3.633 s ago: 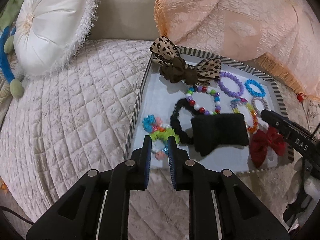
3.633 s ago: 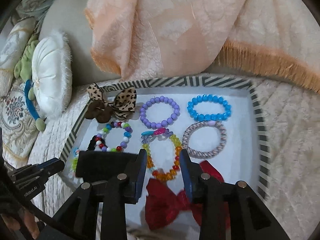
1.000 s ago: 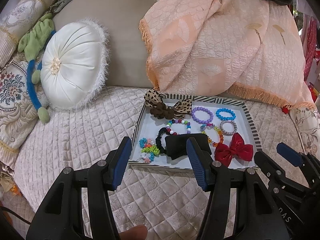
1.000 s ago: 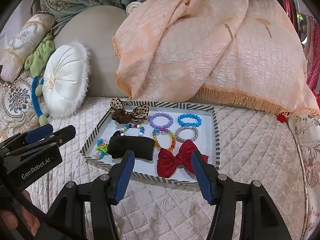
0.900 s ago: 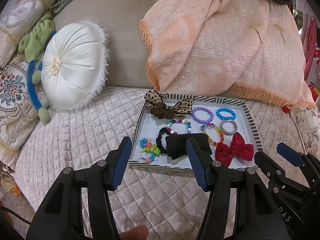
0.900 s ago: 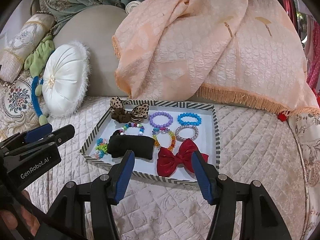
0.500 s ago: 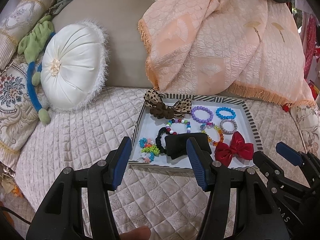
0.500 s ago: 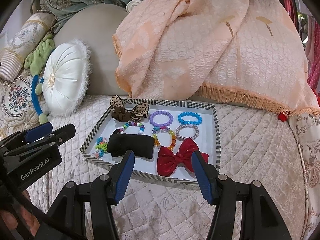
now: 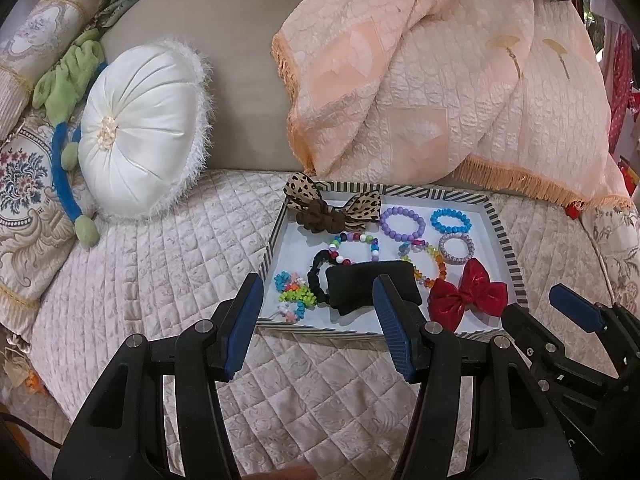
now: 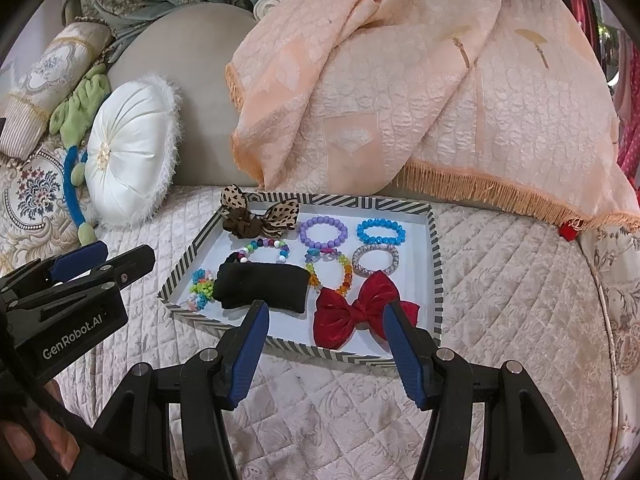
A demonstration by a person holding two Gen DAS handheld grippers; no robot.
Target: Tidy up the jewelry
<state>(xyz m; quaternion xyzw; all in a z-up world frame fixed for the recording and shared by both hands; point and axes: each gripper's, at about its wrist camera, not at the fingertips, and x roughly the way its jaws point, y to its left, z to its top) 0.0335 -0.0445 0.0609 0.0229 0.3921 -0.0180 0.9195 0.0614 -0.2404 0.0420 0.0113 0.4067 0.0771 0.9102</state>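
A striped-rim tray (image 9: pixel 505 240) (image 10: pixel 437 256) lies on the quilted bed. It holds a leopard bow (image 9: pixel 332 208) (image 10: pixel 260 216), a black bow (image 9: pixel 370 284) (image 10: pixel 260 286), a red bow (image 9: pixel 468 296) (image 10: pixel 360 310), purple (image 9: pixel 401 222), blue (image 9: pixel 450 220) and multicoloured bead bracelets (image 10: pixel 328 270), and a small colourful scrunchie (image 9: pixel 294 296). My left gripper (image 9: pixel 318 320) hangs open above the bed in front of the tray's near edge, holding nothing. My right gripper (image 10: pixel 324 340) is open too, back from the tray near the red bow, empty.
A round white cushion (image 9: pixel 140 144) and a green and blue plush toy (image 9: pixel 68 92) sit at the back left. A peach fringed blanket (image 9: pixel 440 80) is draped behind the tray. Quilted bedspread (image 10: pixel 512 300) spreads around the tray on all sides.
Several seconds ago both grippers were close over the tray, the left one nearly shut; now both are pulled back and wide open. Over the last second nothing has moved.
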